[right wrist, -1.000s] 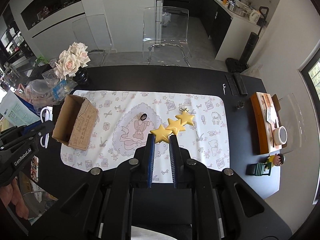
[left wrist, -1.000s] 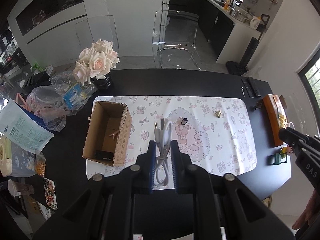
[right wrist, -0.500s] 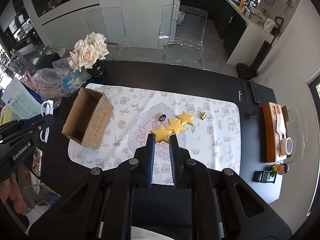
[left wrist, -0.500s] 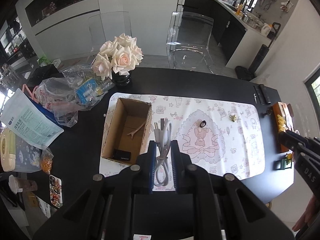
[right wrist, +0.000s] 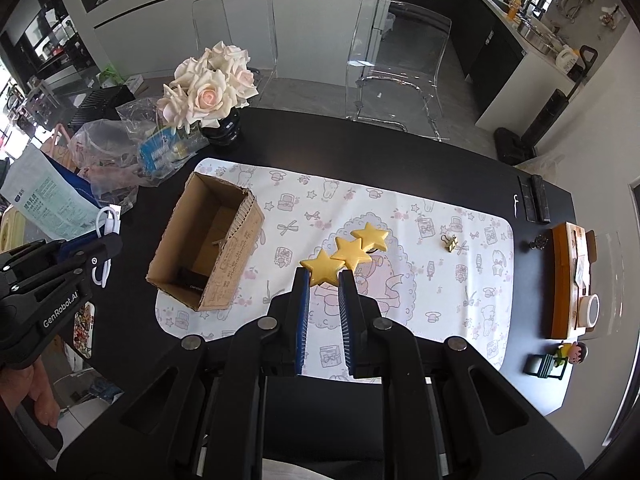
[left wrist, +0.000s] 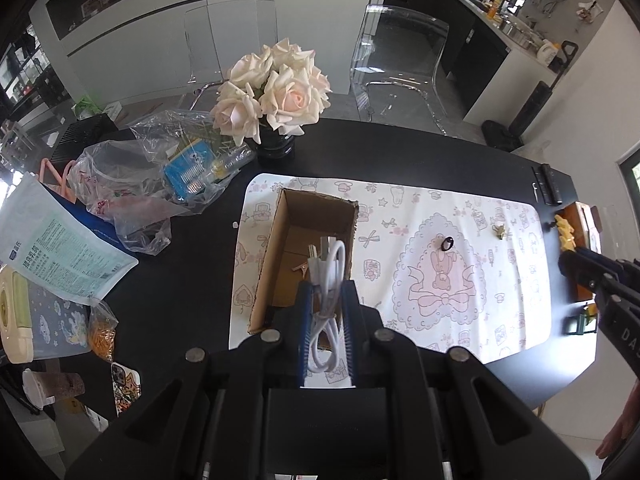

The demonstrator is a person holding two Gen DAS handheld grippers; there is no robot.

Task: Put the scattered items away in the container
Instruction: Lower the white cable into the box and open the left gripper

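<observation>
Your left gripper (left wrist: 325, 300) is clamped on the white cable (left wrist: 327, 276), held over the cardboard box (left wrist: 280, 248) at 12 o'clock; your right gripper (right wrist: 324, 278) grips the yellow star clip (right wrist: 344, 252) above the mat (right wrist: 440, 280).

Box (right wrist: 206, 242) on mat's (right wrist: 400, 320) left end; clip (right wrist: 450, 243) on mat toward right; roses (right wrist: 208, 90) behind box; bags (left wrist: 152, 176) left.

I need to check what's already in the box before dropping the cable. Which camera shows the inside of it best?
The left wrist view: it looks almost straight down into the cardboard box, showing a hair clip on its floor, though the white cable covers part. The right wrist view sees the box from the side, showing the clip and a black item.
</observation>
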